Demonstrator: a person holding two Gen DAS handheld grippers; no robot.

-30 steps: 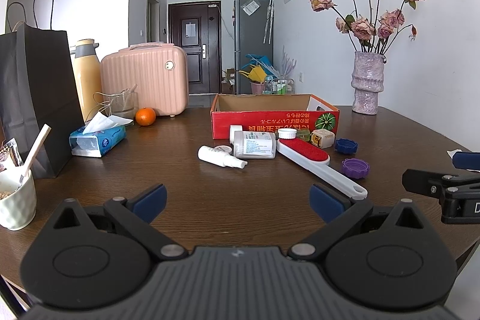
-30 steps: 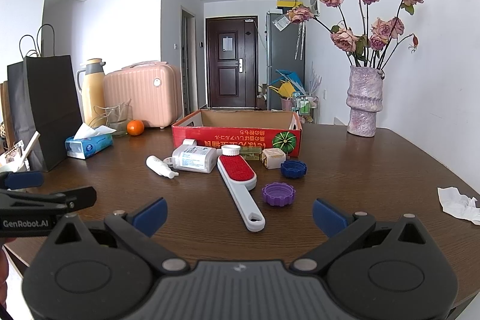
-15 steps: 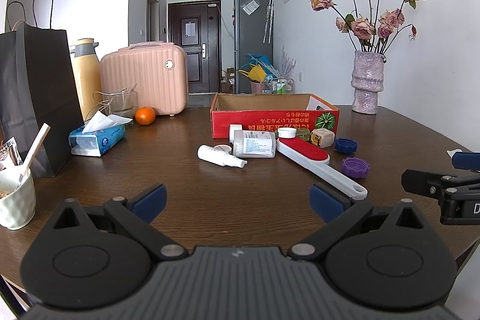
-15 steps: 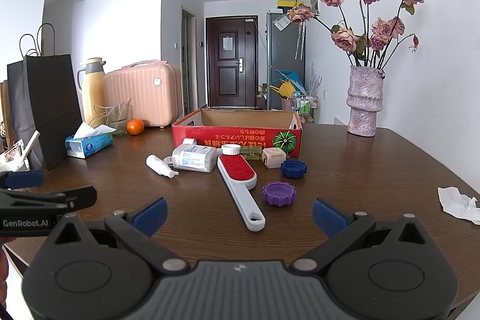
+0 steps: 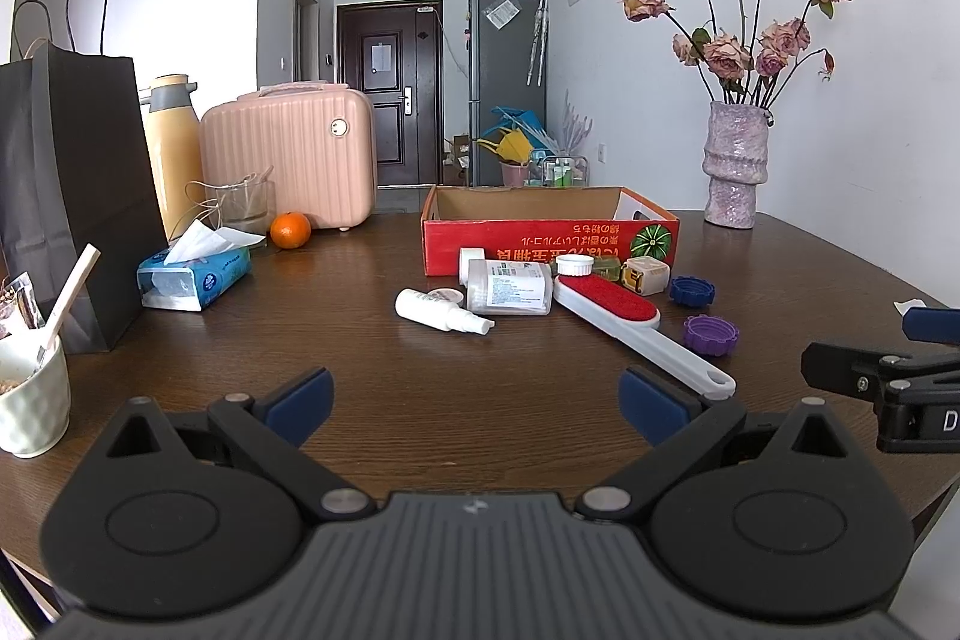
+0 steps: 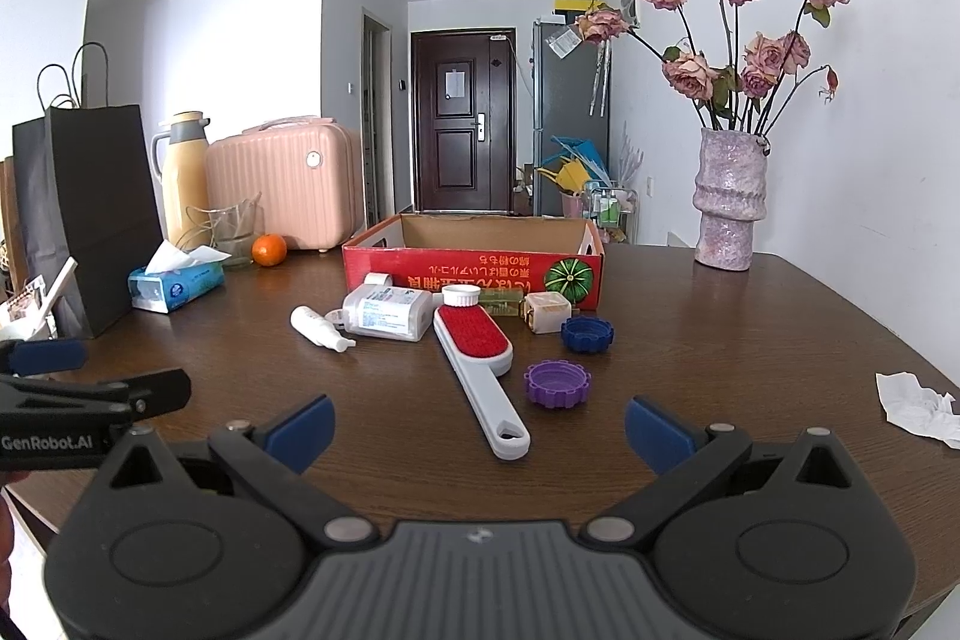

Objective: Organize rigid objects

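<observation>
Rigid clutter, led by a red-faced white plastic lint brush (image 6: 480, 364), is lying on the dark wooden worktop (image 6: 720, 340) before the red cardboard box (image 6: 474, 262). Both hand-held grippers (image 5: 474, 400) (image 6: 480, 427) are hovering wide open, empty; picking probably begins next.

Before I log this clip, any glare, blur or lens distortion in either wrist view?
Left wrist view: sharp, daylight sheen on the table, black fisheye corners, bowed wall edges. Right wrist view: equally sharp, brush and purple cap crisp with soft shadows, the same corner vignetting.
</observation>
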